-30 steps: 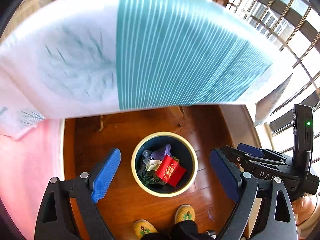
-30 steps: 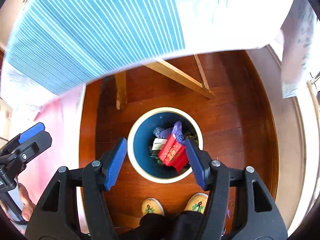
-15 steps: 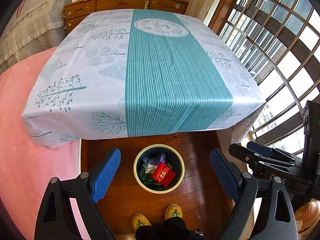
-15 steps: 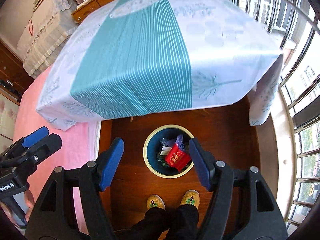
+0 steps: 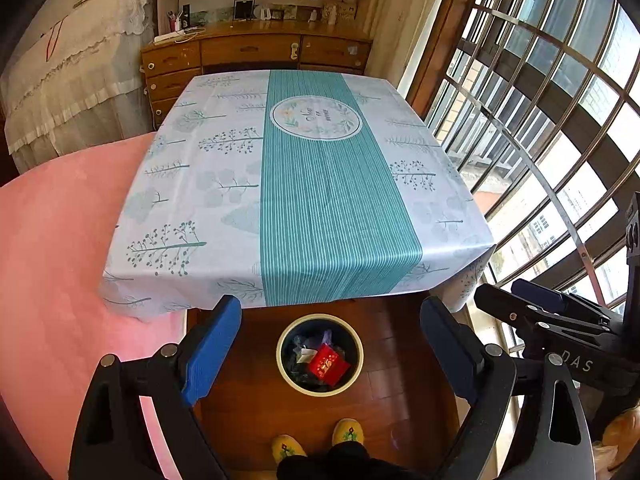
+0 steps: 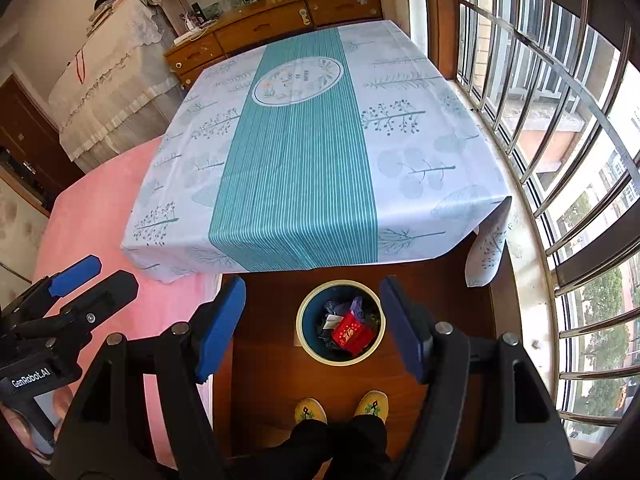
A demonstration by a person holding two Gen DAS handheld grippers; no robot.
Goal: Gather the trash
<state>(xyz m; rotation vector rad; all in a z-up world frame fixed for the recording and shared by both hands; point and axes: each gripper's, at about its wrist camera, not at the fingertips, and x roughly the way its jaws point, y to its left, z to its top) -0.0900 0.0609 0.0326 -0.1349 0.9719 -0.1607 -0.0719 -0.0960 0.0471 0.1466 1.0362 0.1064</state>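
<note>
A round bin [image 5: 285, 376] with a cream rim stands on the wood floor in front of the table; it also shows in the right wrist view [image 6: 306, 340]. Inside lie a red packet [image 5: 327, 365] [image 6: 351, 334], a purple wrapper [image 6: 357, 305] and other scraps. My left gripper [image 5: 330, 332] is open and empty, held high above the bin. My right gripper [image 6: 312, 308] is open and empty, also high above the bin. Each gripper shows at the edge of the other's view.
A table with a white and teal cloth [image 5: 304, 184] [image 6: 304, 152] fills the middle. A pink rug [image 5: 52, 240] lies left, a barred window [image 5: 540, 120] right, wooden drawers [image 5: 256, 52] behind. The person's yellow slippers [image 6: 340, 406] stand below the bin.
Both grippers have risen and tilted up from close over the bin; the bin looks smaller and the whole tabletop and room have come into view. Both stay open and empty.
</note>
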